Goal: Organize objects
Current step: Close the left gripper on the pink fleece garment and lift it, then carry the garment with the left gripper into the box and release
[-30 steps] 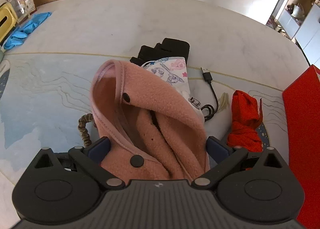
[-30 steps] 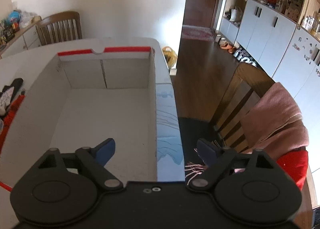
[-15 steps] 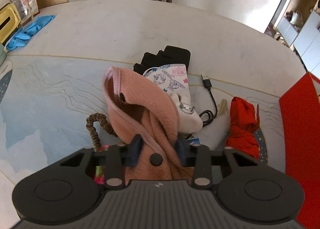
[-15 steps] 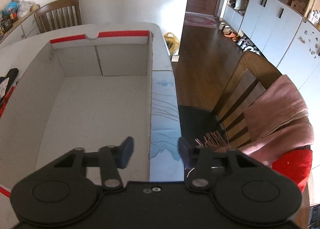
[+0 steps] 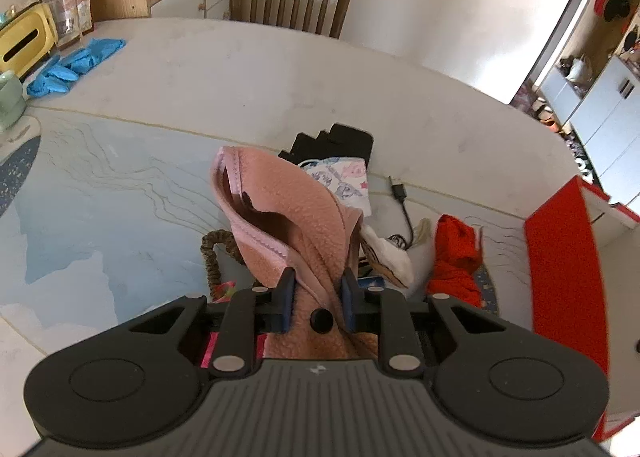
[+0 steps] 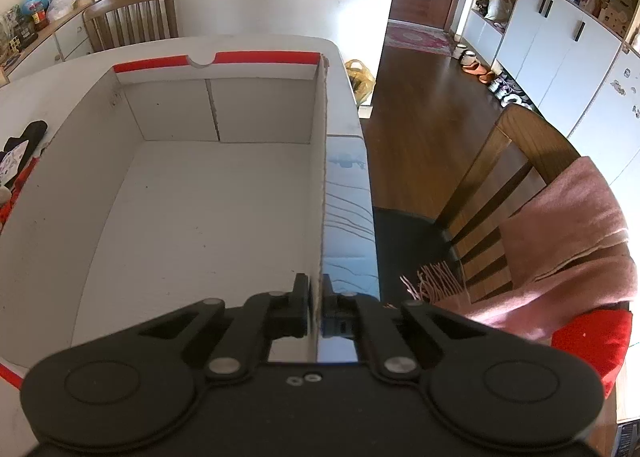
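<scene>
Fleece, pink [image 5: 296, 213], pinched between the pads of the left tongs [image 5: 317, 299], jaws closing on it, a black snap button showing right at the grip. Bunched and drawn up from the surface [image 5: 240, 97], upper hem folded over and standing above the heap behind. Just beyond the fleece: a printed white pouch [image 5: 344, 177], black gloves [image 5: 336, 139], a USB cable [image 5: 402, 201] curling toward a white stuffed item [image 5: 390, 253]. Beside that, to the right, a crumpled red cloth [image 5: 456, 253]. Left of the fleece, touching or nearly so, a brown scrunchie [image 5: 212, 253]. Farther left on the surface, well apart, blue gloves [image 5: 72, 65] near a yellow tissue box [image 5: 26, 45]. At the right edge of the left view, the red outer wall of the box [image 5: 564, 265].

Right tongs [image 6: 316, 303] clenched on the near right wall of the box [image 6: 322, 177], one pad inside, one outside, cardboard edge running straight away from the grip. Box interior white and bare, red trim along the far rim. Box resting on the surface, its right wall close to the surface edge. Beyond that edge, a wooden chair [image 6: 516, 161] with a pink scarf [image 6: 568, 241] draped over its back and a red cushion [image 6: 592, 341] below. At the left margin of the right view, a sliver of the black gloves and red cloth outside the box.
</scene>
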Motion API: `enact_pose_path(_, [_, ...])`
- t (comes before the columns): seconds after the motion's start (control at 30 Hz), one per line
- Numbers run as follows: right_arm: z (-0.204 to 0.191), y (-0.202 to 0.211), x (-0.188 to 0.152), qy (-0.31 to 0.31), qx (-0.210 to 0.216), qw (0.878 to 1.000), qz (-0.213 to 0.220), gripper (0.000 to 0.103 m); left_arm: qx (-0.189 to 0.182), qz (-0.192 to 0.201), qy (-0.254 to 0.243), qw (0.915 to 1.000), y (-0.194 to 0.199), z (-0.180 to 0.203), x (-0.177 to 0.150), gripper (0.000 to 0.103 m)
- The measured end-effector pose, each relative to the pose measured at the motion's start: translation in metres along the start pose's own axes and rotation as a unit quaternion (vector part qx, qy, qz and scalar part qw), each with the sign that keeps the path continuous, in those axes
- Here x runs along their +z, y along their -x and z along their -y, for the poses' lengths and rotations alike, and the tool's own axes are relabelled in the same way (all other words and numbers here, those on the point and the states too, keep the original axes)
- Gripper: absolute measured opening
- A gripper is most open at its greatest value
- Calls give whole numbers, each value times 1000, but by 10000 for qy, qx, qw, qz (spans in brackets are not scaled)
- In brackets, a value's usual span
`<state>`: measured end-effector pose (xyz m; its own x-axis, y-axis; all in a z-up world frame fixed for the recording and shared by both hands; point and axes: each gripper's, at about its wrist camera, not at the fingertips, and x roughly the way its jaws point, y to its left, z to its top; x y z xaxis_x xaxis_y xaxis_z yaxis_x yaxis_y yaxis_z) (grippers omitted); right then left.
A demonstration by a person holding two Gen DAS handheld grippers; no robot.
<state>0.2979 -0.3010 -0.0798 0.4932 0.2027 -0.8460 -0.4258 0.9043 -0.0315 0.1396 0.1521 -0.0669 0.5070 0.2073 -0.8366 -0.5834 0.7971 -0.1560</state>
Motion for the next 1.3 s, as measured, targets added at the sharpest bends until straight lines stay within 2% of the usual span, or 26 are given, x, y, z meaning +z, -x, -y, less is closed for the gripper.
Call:
enact_pose_path(0.3, [1, -1, 0, 1, 8, 10000, -6, 3, -419, 256, -225, 9985, 50, 16, 4, 21])
enact_pose_path(0.47, [0, 1, -1, -4, 22, 10000, -15, 3, -754, 332, -593, 9948, 72, 51, 3, 21])
enact_pose_path(0.67, [-1, 1, 1, 33, 39, 10000, -39, 2, -1269, 374, -1058, 9855, 85, 104, 0, 21])
enact_pose_path(0.97, [-2, 2, 1, 66, 52, 9999, -58, 3, -1808, 250, -1640, 9694, 77, 193, -12, 21])
enact_pose_path(1.3, [-4, 3, -1, 171, 66, 9998, -91, 3, -1916, 3, -2238, 9556, 31, 281, -22, 21])
